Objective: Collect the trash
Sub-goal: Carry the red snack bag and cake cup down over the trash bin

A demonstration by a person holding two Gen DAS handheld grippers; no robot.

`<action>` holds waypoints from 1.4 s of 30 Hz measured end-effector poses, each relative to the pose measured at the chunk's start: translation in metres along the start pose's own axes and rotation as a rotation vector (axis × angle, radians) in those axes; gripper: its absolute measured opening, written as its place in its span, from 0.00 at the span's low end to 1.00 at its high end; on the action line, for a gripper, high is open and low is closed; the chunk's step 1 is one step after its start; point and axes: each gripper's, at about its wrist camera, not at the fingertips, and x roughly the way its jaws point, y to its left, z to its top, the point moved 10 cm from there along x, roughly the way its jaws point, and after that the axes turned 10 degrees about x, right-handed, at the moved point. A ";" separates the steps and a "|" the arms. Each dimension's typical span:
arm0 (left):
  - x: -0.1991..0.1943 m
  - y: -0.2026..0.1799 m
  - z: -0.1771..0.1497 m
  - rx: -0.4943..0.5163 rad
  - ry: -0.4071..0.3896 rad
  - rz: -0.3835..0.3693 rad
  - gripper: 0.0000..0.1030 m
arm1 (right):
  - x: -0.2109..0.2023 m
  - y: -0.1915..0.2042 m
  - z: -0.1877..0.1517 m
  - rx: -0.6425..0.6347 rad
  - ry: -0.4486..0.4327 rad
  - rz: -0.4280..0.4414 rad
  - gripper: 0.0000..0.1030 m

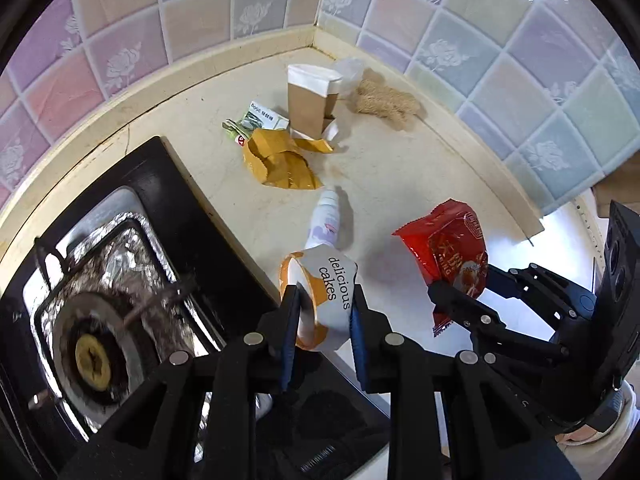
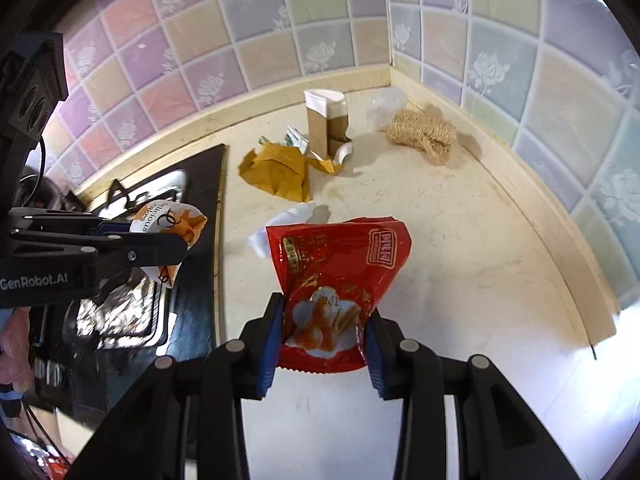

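My left gripper (image 1: 325, 300) is shut on a white and orange "delicious cakes" wrapper (image 1: 326, 292), held above the counter edge beside the stove; the wrapper also shows in the right wrist view (image 2: 168, 226). My right gripper (image 2: 324, 322) is shut on a red snack bag (image 2: 336, 280), which also shows in the left wrist view (image 1: 450, 256). On the counter lie a small white bottle (image 1: 326, 220), a crumpled yellow wrapper (image 1: 280, 162), a green and white packet (image 1: 260, 120), and an upright brown and white carton (image 1: 312, 100).
A gas stove (image 1: 104, 280) with foil lining sits at the left. A tan loofah scrubber (image 1: 384, 102) and a clear plastic bag (image 1: 350, 74) lie in the tiled corner. The cream counter (image 1: 400, 168) is bounded by tiled walls behind and to the right.
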 end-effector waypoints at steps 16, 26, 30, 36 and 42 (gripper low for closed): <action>-0.080 -0.114 -0.112 -0.080 -0.111 0.056 0.21 | -0.134 -0.018 -0.100 -0.147 -0.092 0.077 0.35; -0.082 -0.193 -0.203 -0.152 -0.121 0.076 0.21 | -0.173 -0.046 -0.191 -0.167 -0.035 0.110 0.35; -0.070 -0.213 -0.233 -0.159 -0.098 0.086 0.21 | -0.173 -0.053 -0.221 -0.145 -0.001 0.117 0.35; -0.040 -0.232 -0.269 -0.143 -0.052 0.093 0.21 | -0.158 -0.068 -0.262 -0.081 0.041 0.087 0.35; 0.013 -0.230 -0.300 -0.162 0.014 0.067 0.21 | -0.116 -0.085 -0.311 -0.037 0.119 0.015 0.35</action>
